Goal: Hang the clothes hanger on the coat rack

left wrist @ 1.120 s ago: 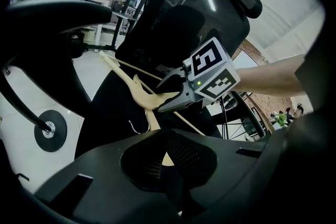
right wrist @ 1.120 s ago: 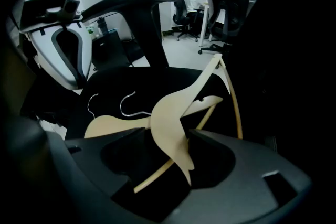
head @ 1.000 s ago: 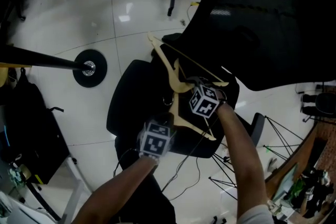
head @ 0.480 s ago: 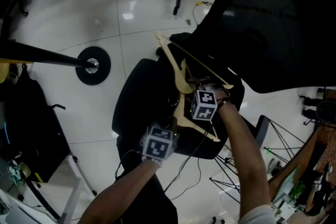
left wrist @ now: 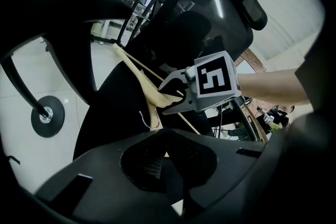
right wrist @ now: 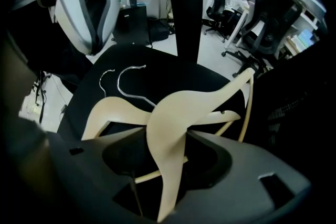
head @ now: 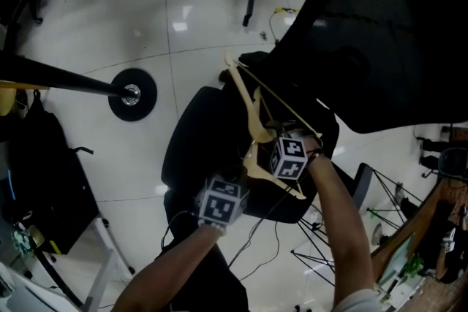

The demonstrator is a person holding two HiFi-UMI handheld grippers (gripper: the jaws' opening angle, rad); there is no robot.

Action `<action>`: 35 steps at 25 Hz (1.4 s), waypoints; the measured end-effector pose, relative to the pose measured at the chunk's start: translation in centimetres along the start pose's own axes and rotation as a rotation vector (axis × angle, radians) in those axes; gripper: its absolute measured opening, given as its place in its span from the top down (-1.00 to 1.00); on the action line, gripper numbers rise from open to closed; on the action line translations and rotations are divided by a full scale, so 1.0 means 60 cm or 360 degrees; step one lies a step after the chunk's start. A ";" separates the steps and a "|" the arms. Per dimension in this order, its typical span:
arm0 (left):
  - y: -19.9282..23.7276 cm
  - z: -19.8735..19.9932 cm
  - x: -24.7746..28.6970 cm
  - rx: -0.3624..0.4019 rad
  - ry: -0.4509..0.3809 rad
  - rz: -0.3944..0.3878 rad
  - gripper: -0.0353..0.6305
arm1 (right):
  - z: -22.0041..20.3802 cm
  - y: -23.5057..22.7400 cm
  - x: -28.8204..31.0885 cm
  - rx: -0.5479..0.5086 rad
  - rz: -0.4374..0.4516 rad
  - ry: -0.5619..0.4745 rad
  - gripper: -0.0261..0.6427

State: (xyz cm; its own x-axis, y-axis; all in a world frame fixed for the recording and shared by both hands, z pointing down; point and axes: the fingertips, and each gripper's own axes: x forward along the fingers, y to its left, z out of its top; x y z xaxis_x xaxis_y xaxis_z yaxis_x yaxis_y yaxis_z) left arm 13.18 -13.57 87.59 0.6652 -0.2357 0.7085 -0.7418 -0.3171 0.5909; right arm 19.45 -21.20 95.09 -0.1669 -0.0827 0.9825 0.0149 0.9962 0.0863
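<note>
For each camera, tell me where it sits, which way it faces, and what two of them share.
Head view: on the person's head, facing steeply down at the chair seat and wooden hangers; both forearms and marker cubes show.
Left gripper view: on the left tongs, facing across the seat at the right tongs; the right forearm shows.
Right gripper view: on the right tongs, pointing down at the seat; they are closing, one hanger between them.
Shared: head and left gripper views both show the right cube.

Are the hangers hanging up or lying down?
Lying down. Both wooden hangers lie crossed on the black chair seat, not hung anywhere; the right gripper's jaws are closing around one.
</note>
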 end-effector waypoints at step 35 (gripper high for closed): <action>-0.108 0.101 -0.386 0.0012 -0.0511 0.0181 0.90 | 0.194 0.105 -0.518 0.1200 0.0347 -0.1336 0.19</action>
State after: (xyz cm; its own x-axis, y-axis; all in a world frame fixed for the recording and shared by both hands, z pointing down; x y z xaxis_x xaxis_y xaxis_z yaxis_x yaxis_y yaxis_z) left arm 3.10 -11.66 65.04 0.5722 -0.5466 0.6115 -0.8129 -0.2788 0.5114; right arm 13.24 -12.02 63.19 -0.8418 -0.1430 0.5205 -0.4228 0.7743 -0.4709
